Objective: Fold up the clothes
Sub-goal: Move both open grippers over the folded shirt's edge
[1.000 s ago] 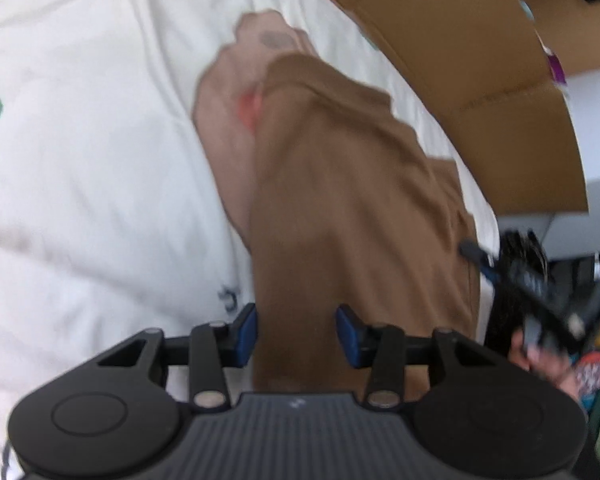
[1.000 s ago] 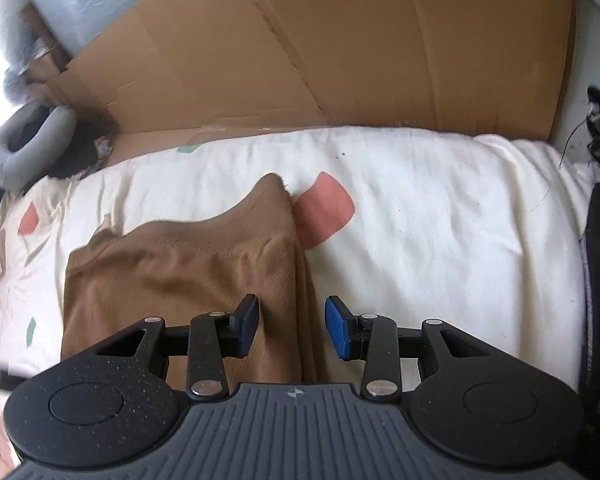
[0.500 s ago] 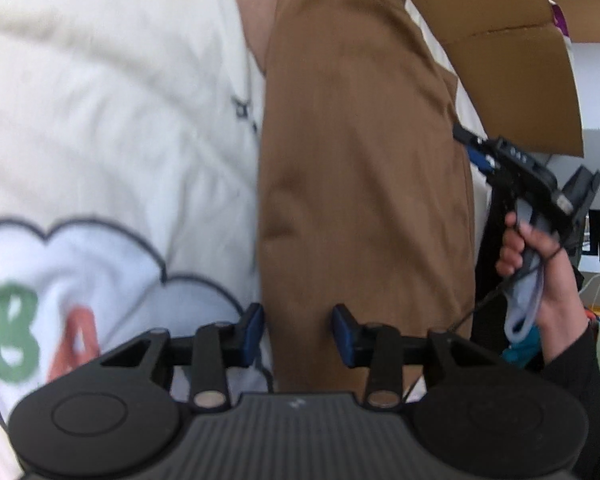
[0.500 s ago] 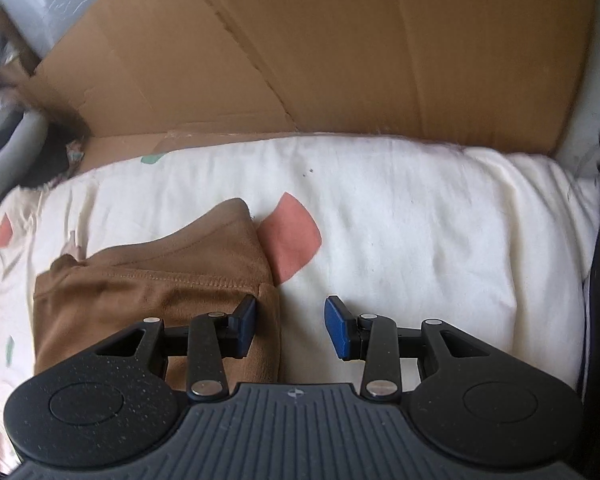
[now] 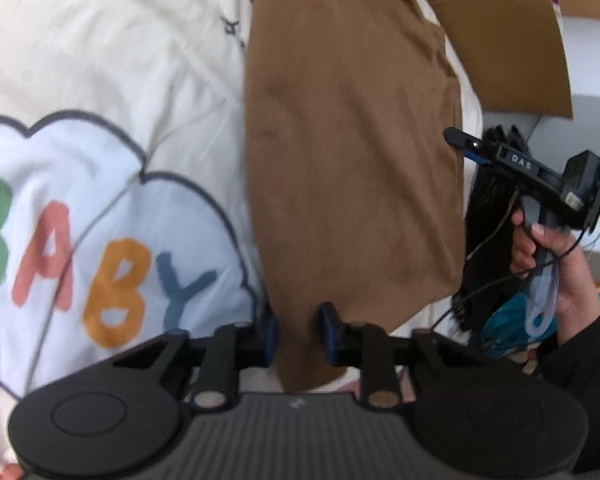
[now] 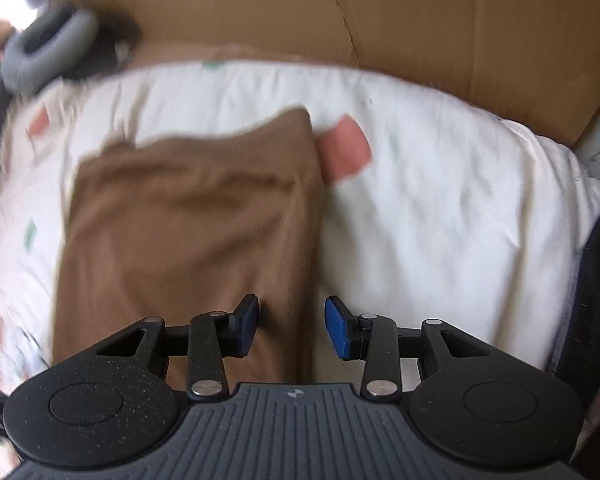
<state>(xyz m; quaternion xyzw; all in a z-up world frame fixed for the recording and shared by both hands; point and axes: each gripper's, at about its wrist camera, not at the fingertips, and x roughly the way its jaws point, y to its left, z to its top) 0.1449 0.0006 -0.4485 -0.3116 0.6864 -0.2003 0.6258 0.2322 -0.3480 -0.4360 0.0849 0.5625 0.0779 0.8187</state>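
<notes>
Left fingers (image 5: 296,332): blue pads have just been closing on the near corner of the brown garment (image 5: 352,140); cloth sits between them and they look pinched on it.
Right fingers (image 6: 292,328): jaws stand apart over the garment's right edge; the left pad lies above the cloth, the right pad above the bedding; nothing is gripped.
Quilt (image 5: 100,60): cream bedding with a pale cloud patch that reads "BABY" in coloured letters, left of the garment in the left wrist view.
Garment: folded brown cloth lying flat on the quilt, a long strip running away from the left fingers; in the right wrist view (image 6: 188,220) it fills the left-centre, blurred.
Pink patch (image 6: 346,148): printed on the quilt, just beside the garment's far right corner.
Cardboard (image 6: 420,20): stands behind the bed along its far edge.
Right hand (image 5: 548,256): grips the handle of the other tool at the bed's right edge, dark sleeve below.
</notes>
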